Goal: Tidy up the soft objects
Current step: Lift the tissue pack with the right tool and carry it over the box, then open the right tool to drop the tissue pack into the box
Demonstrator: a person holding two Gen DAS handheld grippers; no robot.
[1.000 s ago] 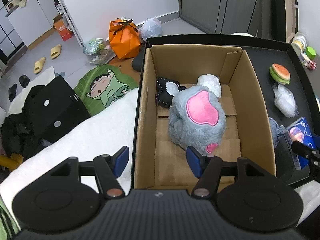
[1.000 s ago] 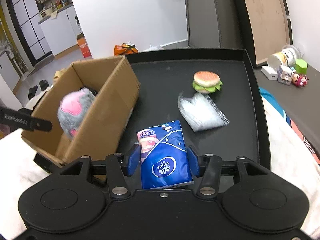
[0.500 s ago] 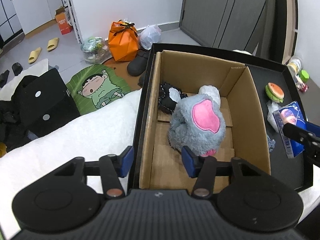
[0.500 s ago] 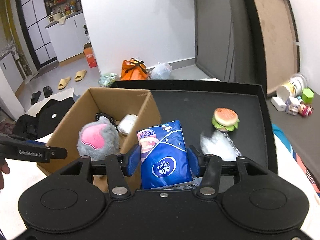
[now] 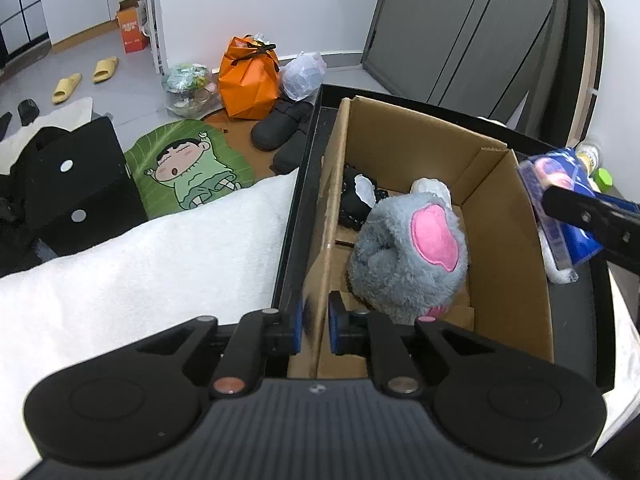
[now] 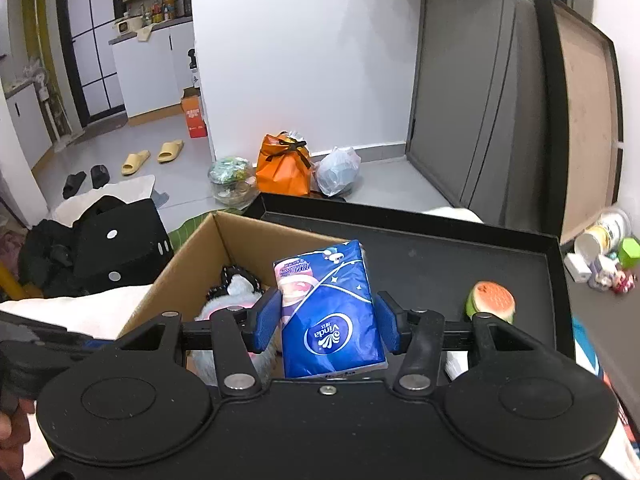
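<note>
An open cardboard box (image 5: 508,248) stands on a black tray (image 6: 440,256). Inside it lie a grey plush with a pink patch (image 5: 416,256), a black-and-white soft item (image 5: 358,196) and a white bundle (image 5: 430,188). My left gripper (image 5: 314,328) is shut on the box's left wall near its front corner. My right gripper (image 6: 326,322) is shut on a blue tissue pack (image 6: 326,312) and holds it above the box's right edge; the pack also shows in the left wrist view (image 5: 560,196). A burger toy (image 6: 490,302) sits on the tray to the right.
A white towel (image 5: 160,264) lies left of the tray. On the floor are an orange bag (image 5: 248,76), a white plastic bag (image 5: 302,76), dark shoes (image 5: 280,130), a cartoon mat (image 5: 188,168) and a black box (image 5: 76,184). Small items (image 6: 604,256) sit at right.
My left gripper has closed on the box's left wall. My right gripper has lifted the tissue pack and carried it left, from the tray to above the box.
</note>
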